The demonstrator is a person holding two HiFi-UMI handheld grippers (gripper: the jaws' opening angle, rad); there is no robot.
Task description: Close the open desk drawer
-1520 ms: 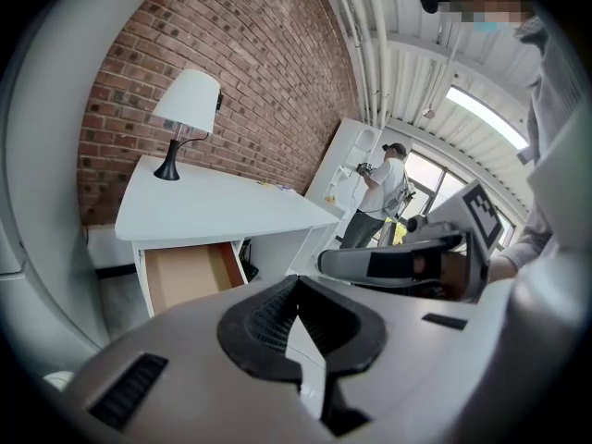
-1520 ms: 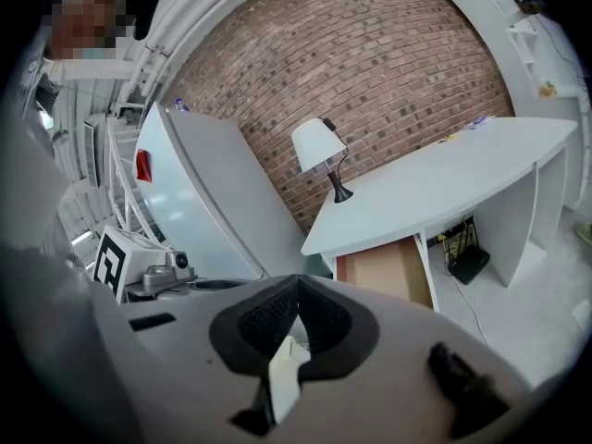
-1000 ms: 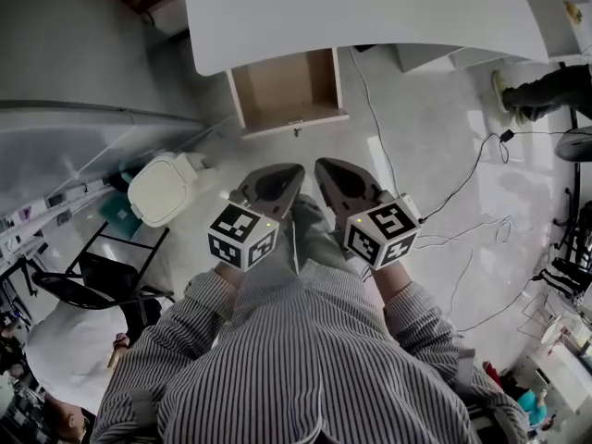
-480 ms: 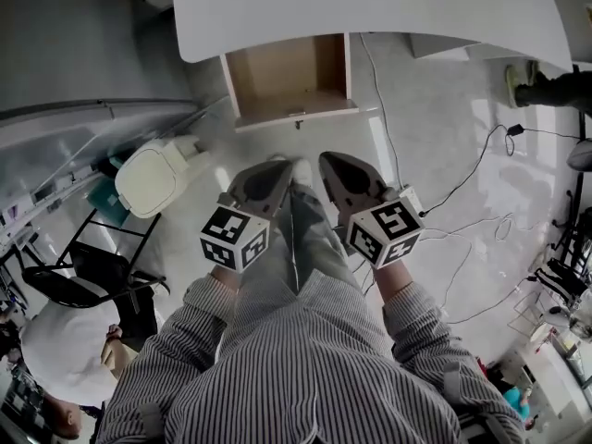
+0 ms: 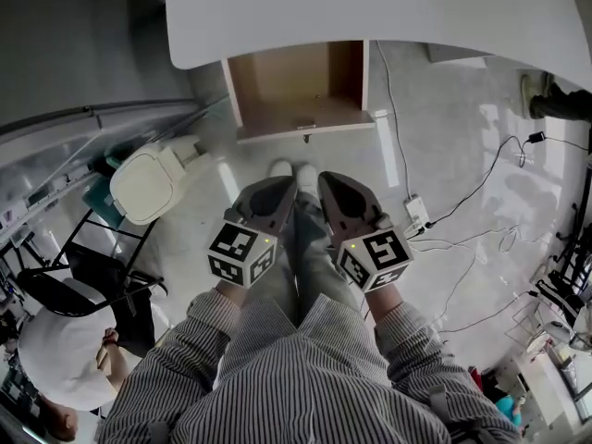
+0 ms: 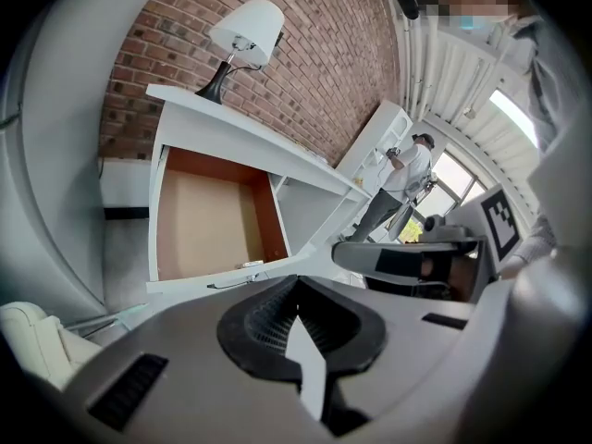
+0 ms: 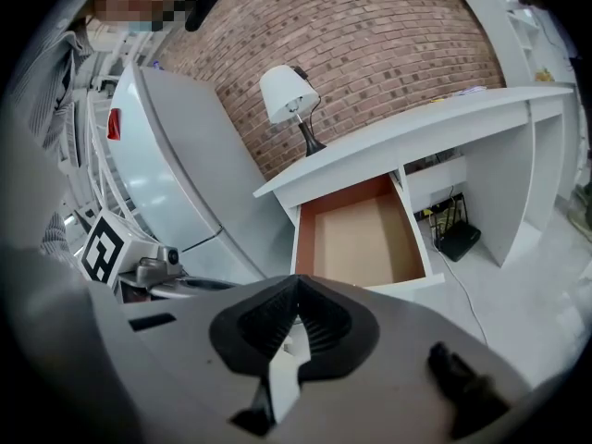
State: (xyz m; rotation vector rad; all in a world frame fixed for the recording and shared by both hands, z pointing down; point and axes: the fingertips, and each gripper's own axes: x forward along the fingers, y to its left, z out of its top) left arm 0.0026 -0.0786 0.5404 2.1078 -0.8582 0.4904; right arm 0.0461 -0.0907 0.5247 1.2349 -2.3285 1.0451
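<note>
i see the desk drawer (image 5: 298,86) pulled open at the upper centre of the head view, sticking out from under the white desk top (image 5: 370,7). my left gripper (image 5: 277,189) and right gripper (image 5: 335,185) hover side by side below it, well apart from its front, both clenched shut on nothing.

The wooden-lined desk drawer (image 5: 298,86) stands pulled open, empty, under the white desk (image 5: 370,12).

Clear run: bare floor (image 5: 264,153) between the left gripper (image 5: 280,189), right gripper (image 5: 333,183) and the drawer front (image 5: 305,128).
Overhead: desk top (image 5: 370,7), overhanging the drawer's rear.
Left flank: white lidded bin (image 5: 153,185), near; black chair (image 5: 88,280) beyond.
Right flank: power strip (image 5: 416,213) and cables (image 5: 476,188) (floor level only).
</note>
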